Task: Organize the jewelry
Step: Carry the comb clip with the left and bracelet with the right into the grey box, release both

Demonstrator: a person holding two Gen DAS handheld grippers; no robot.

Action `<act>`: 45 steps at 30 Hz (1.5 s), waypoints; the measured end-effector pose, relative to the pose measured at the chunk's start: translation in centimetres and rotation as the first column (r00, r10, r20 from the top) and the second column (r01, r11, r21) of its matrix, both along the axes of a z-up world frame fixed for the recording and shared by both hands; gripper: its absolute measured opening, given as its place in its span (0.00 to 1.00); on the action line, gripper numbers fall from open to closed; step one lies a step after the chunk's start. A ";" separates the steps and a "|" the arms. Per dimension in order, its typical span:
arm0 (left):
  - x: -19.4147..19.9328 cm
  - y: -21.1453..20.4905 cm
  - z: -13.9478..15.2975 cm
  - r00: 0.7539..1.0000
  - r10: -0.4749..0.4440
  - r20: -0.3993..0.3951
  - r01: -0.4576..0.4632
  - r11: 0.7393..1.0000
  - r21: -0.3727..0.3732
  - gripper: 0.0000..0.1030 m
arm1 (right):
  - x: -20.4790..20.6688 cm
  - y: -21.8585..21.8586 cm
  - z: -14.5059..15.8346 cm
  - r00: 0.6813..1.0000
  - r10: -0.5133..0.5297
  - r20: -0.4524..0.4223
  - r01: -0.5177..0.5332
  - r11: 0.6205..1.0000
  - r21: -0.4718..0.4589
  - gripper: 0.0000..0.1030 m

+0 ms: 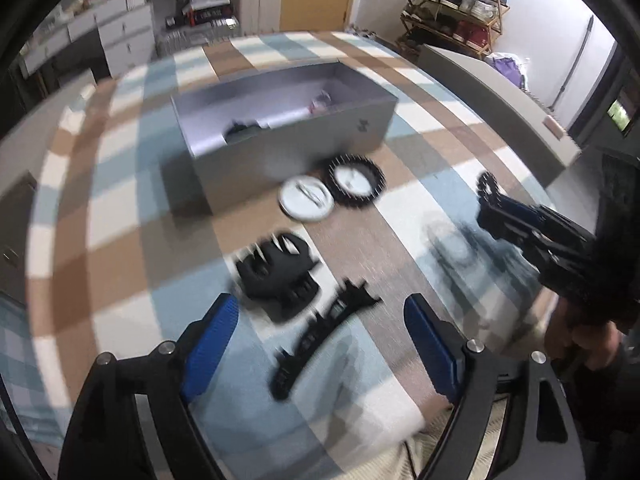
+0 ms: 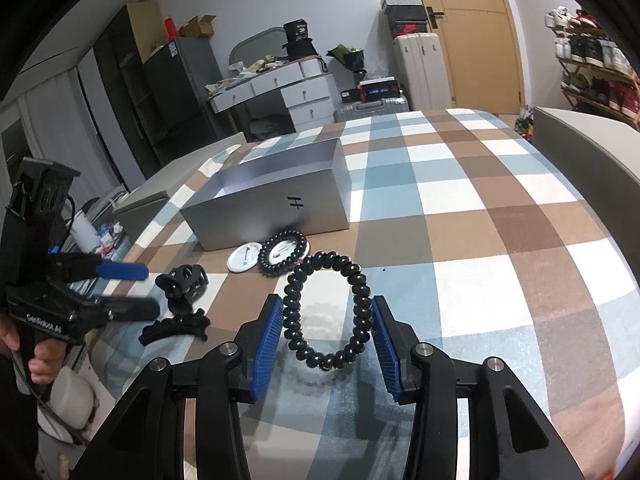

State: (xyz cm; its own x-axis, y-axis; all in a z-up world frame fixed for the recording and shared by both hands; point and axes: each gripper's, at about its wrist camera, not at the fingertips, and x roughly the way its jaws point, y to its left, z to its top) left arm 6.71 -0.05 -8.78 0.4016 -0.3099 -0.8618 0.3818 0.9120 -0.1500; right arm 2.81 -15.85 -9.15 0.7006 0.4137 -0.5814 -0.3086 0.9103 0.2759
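My right gripper (image 2: 326, 344) is shut on a black spiral hair tie (image 2: 324, 312), its blue pads pressing both sides of the loop above the checked cover. In the left wrist view the same tie (image 1: 488, 186) shows at the tip of the right gripper (image 1: 486, 204). My left gripper (image 1: 320, 340) stands open, wide apart over a flat black hair clip (image 1: 320, 340) that lies loose on the cover. A black claw clip (image 1: 278, 276) rests just beyond it. Further on lie a white round badge (image 1: 306, 199) and a second spiral tie (image 1: 356, 180) around another badge, against an open grey box (image 1: 280, 128).
Small items lie inside the box. The checked cover (image 2: 480, 240) stretches wide to the right of the box. A grey board (image 1: 500, 92) edges the far right side. Drawers (image 2: 296, 96), suitcases, a door and a shoe rack (image 1: 452, 12) stand beyond.
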 end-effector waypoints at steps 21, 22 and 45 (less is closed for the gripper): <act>-2.2 -1.7 -2.0 1.000 -0.020 0.018 0.018 0.989 0.144 0.13 | -0.1 0.5 0.1 1.000 0.011 0.007 -0.011 1.000 -0.001 0.43; -2.4 -1.6 -1.8 1.000 -0.017 0.021 0.014 0.991 0.131 0.13 | -0.1 0.5 0.1 1.000 0.011 0.007 -0.011 1.000 -0.001 0.43; 2.2 0.1 6.7 0.971 0.090 0.221 -0.072 0.994 -0.087 0.13 | 4.4 2.4 6.3 0.985 0.122 0.119 -0.135 0.985 0.106 0.43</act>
State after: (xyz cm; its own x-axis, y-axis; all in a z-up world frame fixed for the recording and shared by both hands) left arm 8.92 0.02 -2.10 0.6082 -0.3308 -0.7216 0.3393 0.9301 -0.1404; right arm 7.22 -13.45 -2.81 0.6950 0.5629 -0.4473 -0.4554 0.8261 0.3320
